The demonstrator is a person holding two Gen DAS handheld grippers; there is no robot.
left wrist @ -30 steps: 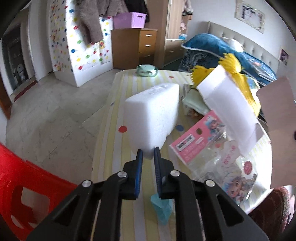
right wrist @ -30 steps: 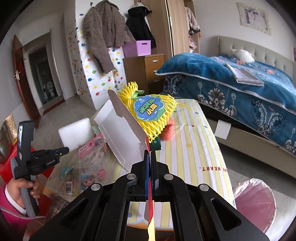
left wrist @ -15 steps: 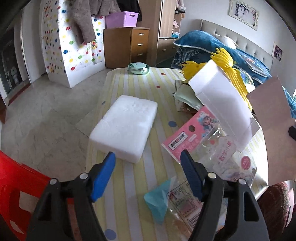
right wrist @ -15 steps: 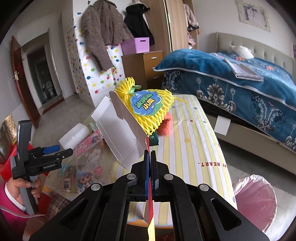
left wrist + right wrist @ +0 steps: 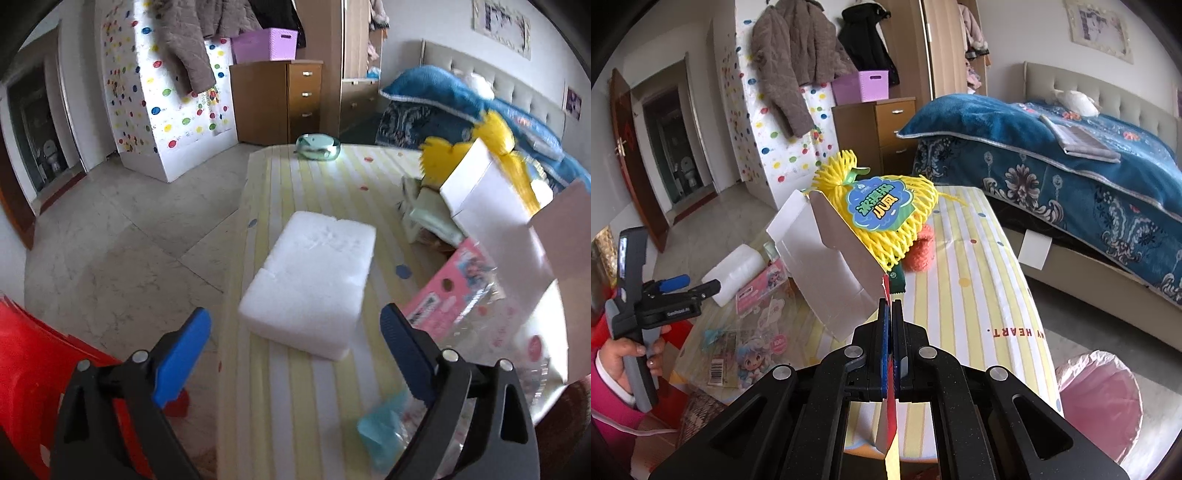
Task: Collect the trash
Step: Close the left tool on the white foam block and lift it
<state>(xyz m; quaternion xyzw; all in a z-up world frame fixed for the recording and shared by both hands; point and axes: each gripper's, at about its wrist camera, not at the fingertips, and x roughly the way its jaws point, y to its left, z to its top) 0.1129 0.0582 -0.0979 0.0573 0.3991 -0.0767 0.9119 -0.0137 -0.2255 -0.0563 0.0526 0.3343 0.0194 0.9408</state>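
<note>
A white foam block (image 5: 312, 278) lies flat on the striped table (image 5: 295, 406); it also shows in the right wrist view (image 5: 735, 273). My left gripper (image 5: 295, 336) is open and empty, its jaws wide apart just short of the block's near end. My right gripper (image 5: 891, 314) is shut on the edge of an opened cardboard box (image 5: 831, 266), held tilted above the table. A yellow net bag (image 5: 882, 221) with a blue label sits behind the box. Pink toy packaging (image 5: 465, 295) and a teal scrap (image 5: 380, 424) lie on the table.
A red plastic chair (image 5: 44, 373) stands left of the table. A pink-lined bin (image 5: 1100, 398) stands on the floor at the right. A green dish (image 5: 318, 147) sits at the table's far end. A bed (image 5: 1071, 162) lies beyond.
My left gripper has opened and let go of the foam block, which went from upright to lying flat on the table. The gripper has drawn back slightly. The right gripper still holds the box.
</note>
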